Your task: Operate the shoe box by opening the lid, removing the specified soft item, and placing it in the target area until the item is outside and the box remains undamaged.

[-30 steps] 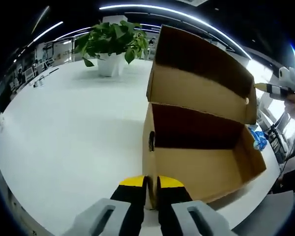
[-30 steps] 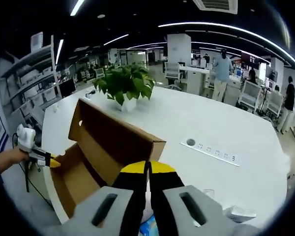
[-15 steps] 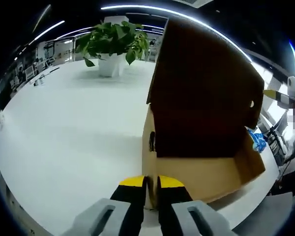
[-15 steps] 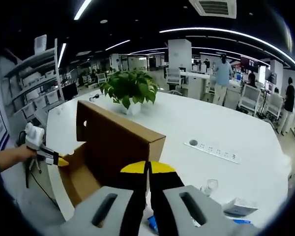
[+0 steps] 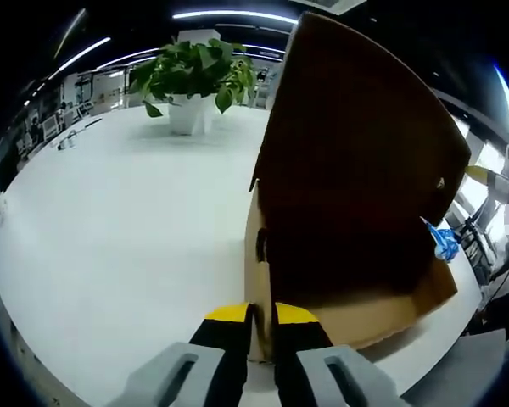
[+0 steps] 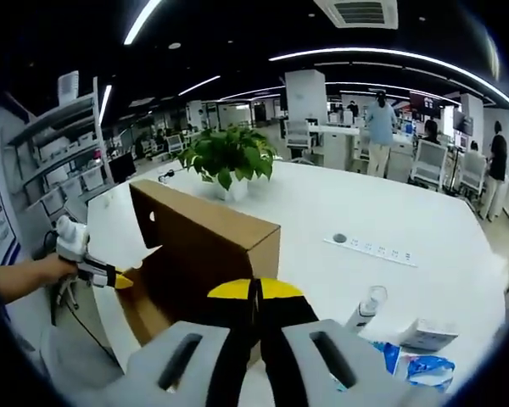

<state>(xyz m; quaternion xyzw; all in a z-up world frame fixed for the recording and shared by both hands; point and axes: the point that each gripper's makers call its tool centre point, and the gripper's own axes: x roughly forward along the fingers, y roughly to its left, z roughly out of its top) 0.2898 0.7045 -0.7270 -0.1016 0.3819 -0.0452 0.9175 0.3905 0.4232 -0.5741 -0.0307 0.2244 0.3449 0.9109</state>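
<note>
shoe box (image 5: pixel 356 314) lid (image 5: pixel 356 161) raised | left claw (image 5: pixel 261 315) pinches box wall | right claw (image 6: pixel 255 292) closed, contents unclear | soft item unseen, removal pending

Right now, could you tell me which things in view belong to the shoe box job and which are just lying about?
Job:
- shoe box
- its lid
- left claw, on the box's edge
- right claw

Lying about:
- potted plant
- blue packet
- small bottle
- white table

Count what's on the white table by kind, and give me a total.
Cardboard shoe box: 1
Potted plant: 1
Built-in power strip: 1
Blue-and-white packets: 2
White carton: 1
Small bottle: 1
Total: 7
</note>
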